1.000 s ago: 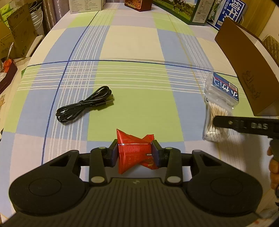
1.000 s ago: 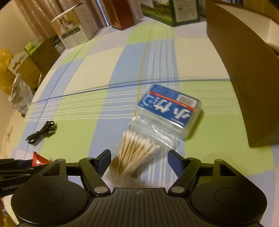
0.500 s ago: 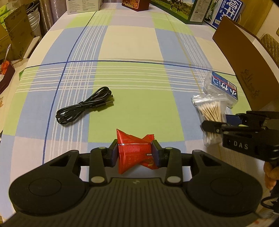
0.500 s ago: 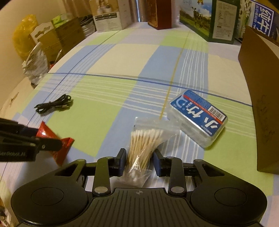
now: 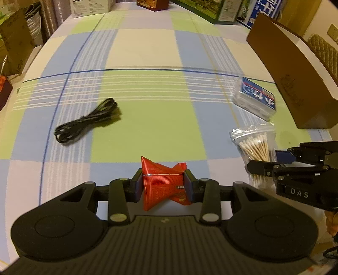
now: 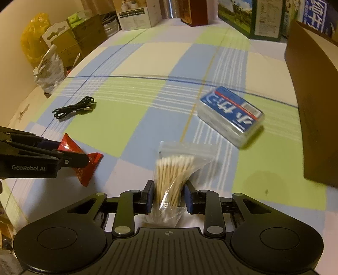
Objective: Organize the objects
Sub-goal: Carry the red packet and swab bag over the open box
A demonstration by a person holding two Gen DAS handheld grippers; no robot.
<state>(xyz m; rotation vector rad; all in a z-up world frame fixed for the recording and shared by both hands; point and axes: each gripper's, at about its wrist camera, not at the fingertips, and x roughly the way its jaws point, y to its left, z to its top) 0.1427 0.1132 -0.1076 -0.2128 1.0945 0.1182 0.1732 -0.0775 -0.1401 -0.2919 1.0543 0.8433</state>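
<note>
My left gripper [image 5: 163, 186] is shut on a red foil snack packet [image 5: 162, 184], held above the checked tablecloth; it also shows in the right wrist view [image 6: 82, 156]. My right gripper [image 6: 168, 196] is shut on a clear bag of cotton swabs [image 6: 173, 173], lifted off the cloth; the bag shows at right in the left wrist view [image 5: 256, 148]. A blue-labelled clear box [image 6: 231, 115] lies beyond the bag, also in the left wrist view [image 5: 255, 98]. A coiled black cable [image 5: 86, 122] lies to the left, also in the right wrist view [image 6: 75, 107].
A tall brown cardboard box [image 5: 295, 69] stands along the right side, also in the right wrist view [image 6: 314, 93]. Cartons and boxes [image 6: 137, 12] line the far edge. Bags and cardboard [image 6: 48, 48] sit off the table's left edge.
My right gripper closed on the cotton swab bag and lifted it back away from the blue box. My left gripper kept holding the red packet and rose slightly.
</note>
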